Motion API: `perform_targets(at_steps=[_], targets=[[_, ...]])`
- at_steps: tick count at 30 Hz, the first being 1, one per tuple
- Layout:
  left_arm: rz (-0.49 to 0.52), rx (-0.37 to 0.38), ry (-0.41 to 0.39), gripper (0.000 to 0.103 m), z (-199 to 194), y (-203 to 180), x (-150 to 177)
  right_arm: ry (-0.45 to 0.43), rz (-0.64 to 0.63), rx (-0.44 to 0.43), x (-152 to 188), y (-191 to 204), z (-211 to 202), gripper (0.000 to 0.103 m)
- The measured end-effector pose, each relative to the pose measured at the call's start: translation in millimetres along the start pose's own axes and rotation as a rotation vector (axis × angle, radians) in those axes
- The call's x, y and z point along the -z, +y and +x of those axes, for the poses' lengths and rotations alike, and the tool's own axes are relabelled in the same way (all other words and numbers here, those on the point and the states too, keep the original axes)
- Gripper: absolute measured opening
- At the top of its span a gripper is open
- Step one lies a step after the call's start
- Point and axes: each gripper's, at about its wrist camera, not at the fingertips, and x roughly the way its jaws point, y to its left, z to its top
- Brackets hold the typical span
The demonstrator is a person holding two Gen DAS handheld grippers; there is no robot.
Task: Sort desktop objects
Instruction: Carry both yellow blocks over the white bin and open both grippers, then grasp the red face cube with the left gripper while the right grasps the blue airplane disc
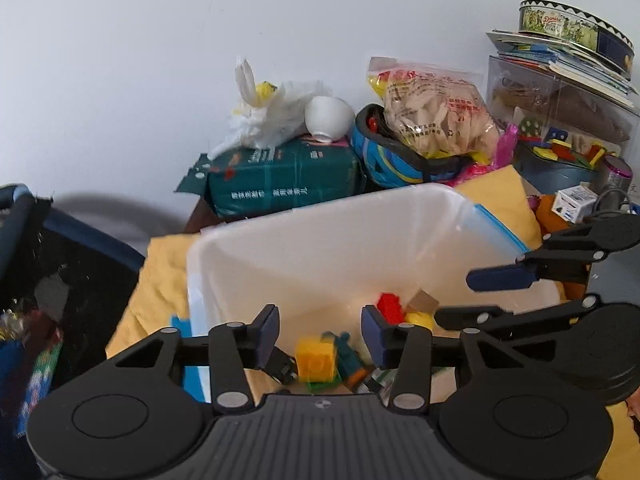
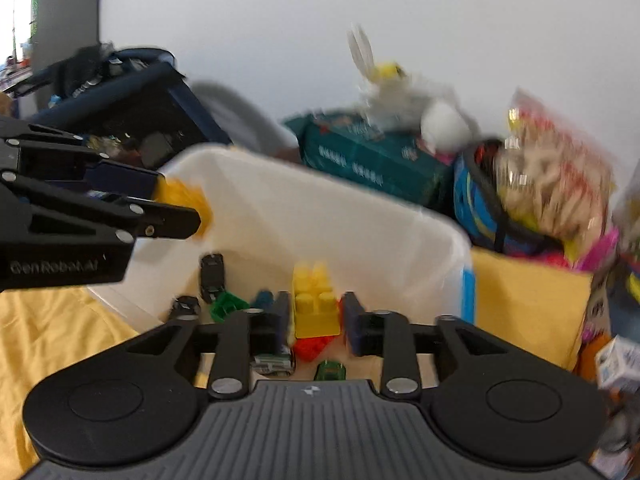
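A white plastic bin sits on a yellow cloth and holds toy bricks and small cars. My left gripper hangs open over its near rim, above a yellow-orange brick. It also shows in the right wrist view at the bin's left rim, with something yellow between its fingers. My right gripper is over the bin with its pads beside a yellow brick; the frame is blurred, so its grip is unclear. It also shows in the left wrist view, jaws apart.
Behind the bin are a green tissue pack, a white bowl, a snack bag and a blue helmet. A clear box with books and a tin stands at right. A dark basket is left.
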Motion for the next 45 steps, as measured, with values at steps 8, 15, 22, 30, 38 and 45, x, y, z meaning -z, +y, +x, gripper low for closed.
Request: perform_targets(at_steps=[8, 15, 22, 30, 38, 45], targets=[[-0.032, 0.076, -0.075, 0.062, -60.3, -7.6, 45.7, -0.104, -0.004, -0.028, 31.9, -6.5, -48.4, 0.052], [0.004, 0.118, 0.063, 0.064, -85.0, -37.3, 137.7, -0.077, 0.057, -0.047, 89.9, -5.7, -80.2, 0.053], [0.016, 0.119, 0.185, 0.063, -89.7, -56.3, 199.7, 0.084, 0.124, -0.109, 162.8, 8.5, -76.6, 0.052], [0.011, 0.048, 0.209, 0.046, -80.4, -46.7, 207.7, 0.091, 0.093, -0.089, 191.6, 20.2, -92.4, 0.052], [-0.055, 0.089, 0.231, 0.030, -76.1, -48.1, 221.1, 0.114, 0.113, -0.053, 215.2, 11.2, -104.3, 0.053], [-0.019, 0.099, 0.200, 0.030, -82.1, -55.5, 216.7, 0.124, 0.096, -0.072, 221.8, 17.1, -103.1, 0.053]])
